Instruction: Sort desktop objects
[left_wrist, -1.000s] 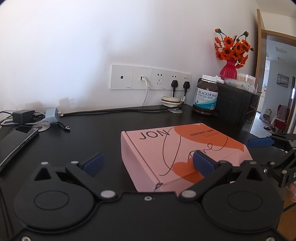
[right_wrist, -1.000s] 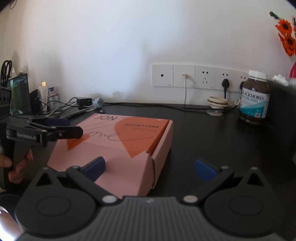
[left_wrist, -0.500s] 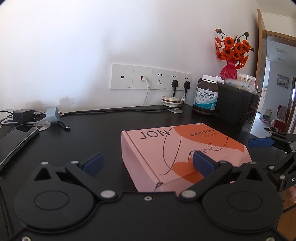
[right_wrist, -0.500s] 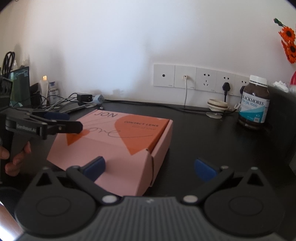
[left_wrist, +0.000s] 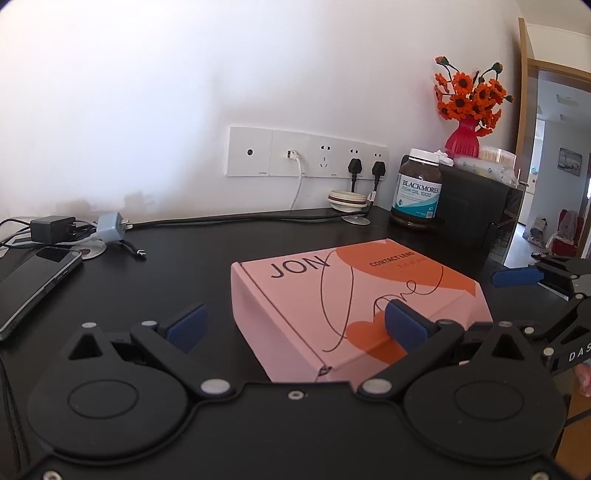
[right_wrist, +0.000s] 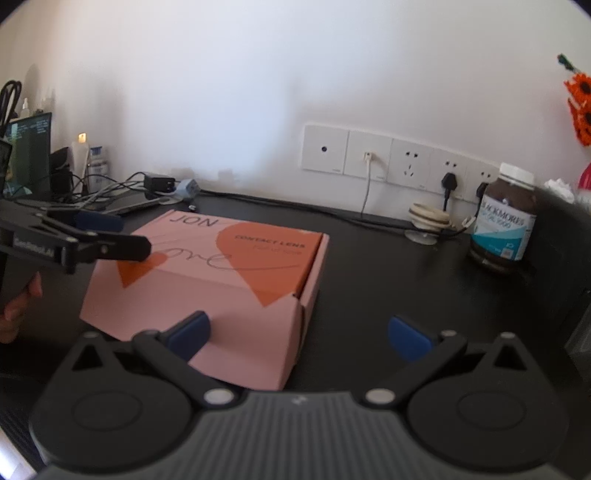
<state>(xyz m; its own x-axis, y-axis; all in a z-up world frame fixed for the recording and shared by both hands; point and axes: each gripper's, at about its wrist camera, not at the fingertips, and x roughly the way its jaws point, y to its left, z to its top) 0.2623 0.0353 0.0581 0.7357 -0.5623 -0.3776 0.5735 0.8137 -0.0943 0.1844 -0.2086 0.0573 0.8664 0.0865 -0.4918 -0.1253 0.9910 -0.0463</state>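
Pink box (left_wrist: 354, 295), printed "JON" and "CONTACT LENS" with orange hearts, lies flat and closed near the middle of the black surface (left_wrist: 192, 258). Same box in the right wrist view (right_wrist: 221, 266).

Left hand-held gripper (left_wrist: 295, 325): fingers spread wide, released, holding nothing. Its right blue pad (left_wrist: 404, 325) sits in front of the box's near right top; contact cannot be told. Its left pad (left_wrist: 186, 325) is over bare surface, left of the box.

Right hand-held gripper (right_wrist: 299, 334): also spread, released, empty. Its left pad (right_wrist: 190, 332) overlaps the box's near side in view; its right pad (right_wrist: 408, 338) is over bare surface, right of the box. From the left wrist view, the right hand-held gripper shows at the far right edge, just beside the box.

Far right: brown supplement bottle (left_wrist: 419, 194), white cap, standing upright near the wall. Beside it, a black cabinet (left_wrist: 472, 206) carrying a red vase of orange flowers (left_wrist: 467, 110).

Far wall: row of white sockets (left_wrist: 306, 153), two black plugs and a white cable in them. A small round dish (left_wrist: 347, 199) rests below.

Far left: dark phone (left_wrist: 33, 284) lying flat, chargers and tangled cables (left_wrist: 70, 230) behind it.

A bit of a person's hand (right_wrist: 18, 310) shows at the left edge of the right wrist view.
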